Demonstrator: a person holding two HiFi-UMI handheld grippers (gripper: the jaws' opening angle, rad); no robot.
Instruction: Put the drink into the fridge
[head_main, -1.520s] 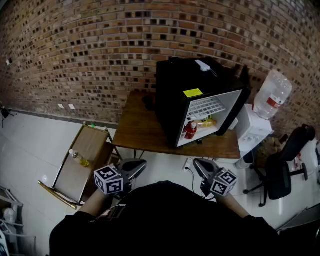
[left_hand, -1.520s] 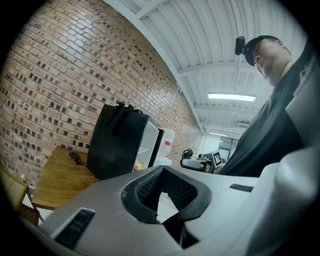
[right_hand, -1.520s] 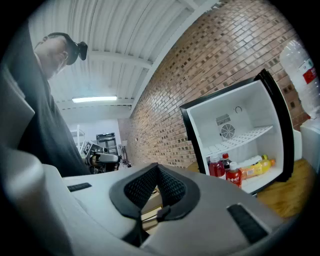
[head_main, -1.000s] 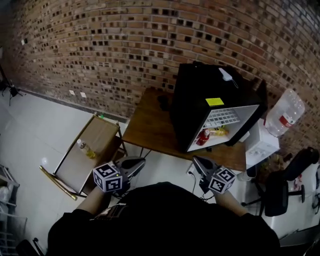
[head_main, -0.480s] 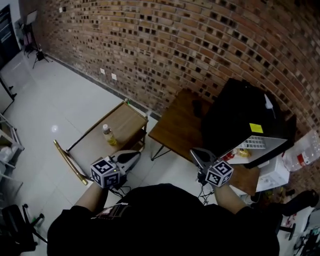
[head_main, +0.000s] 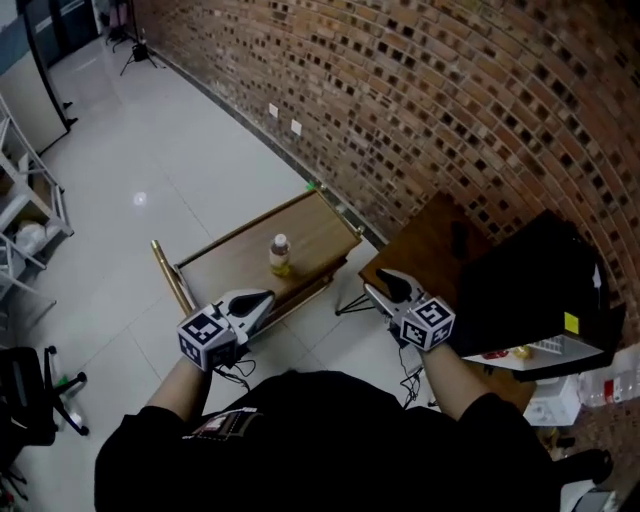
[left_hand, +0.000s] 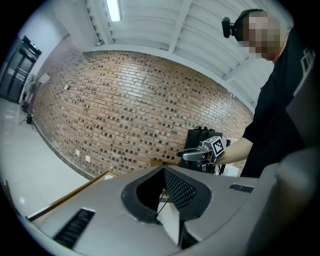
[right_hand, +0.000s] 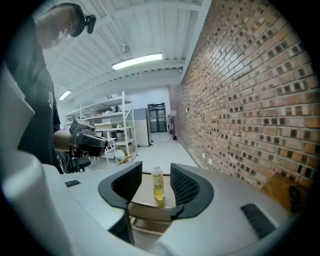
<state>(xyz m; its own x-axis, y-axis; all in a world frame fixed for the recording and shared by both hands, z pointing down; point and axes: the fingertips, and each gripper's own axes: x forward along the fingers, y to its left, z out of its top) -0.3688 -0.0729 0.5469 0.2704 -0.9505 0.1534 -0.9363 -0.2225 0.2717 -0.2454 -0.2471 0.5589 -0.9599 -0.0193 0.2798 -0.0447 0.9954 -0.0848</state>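
The drink, a small clear bottle (head_main: 279, 255) of yellow liquid with a white cap, stands upright on a low wooden cart (head_main: 235, 262). In the right gripper view the bottle (right_hand: 158, 186) shows far off between the pads. My right gripper (head_main: 378, 287) (right_hand: 156, 169) hangs short of it with its jaws opening and nothing between them. My left gripper (head_main: 262, 297) (left_hand: 162, 170) is shut and empty, near the cart's front edge. The black fridge (head_main: 545, 285) stands at the right on a wooden table (head_main: 425, 245), door open.
A brick wall (head_main: 420, 110) runs behind the cart and the fridge. Metal shelving (head_main: 30, 215) and an office chair (head_main: 25, 400) stand at the left. A water jug (head_main: 612, 385) sits at the far right. Light floor tiles spread around the cart.
The head view has swung left: the fridge slid to the right edge and the cart with the bottle came to the middle. Both grippers now face the cart.
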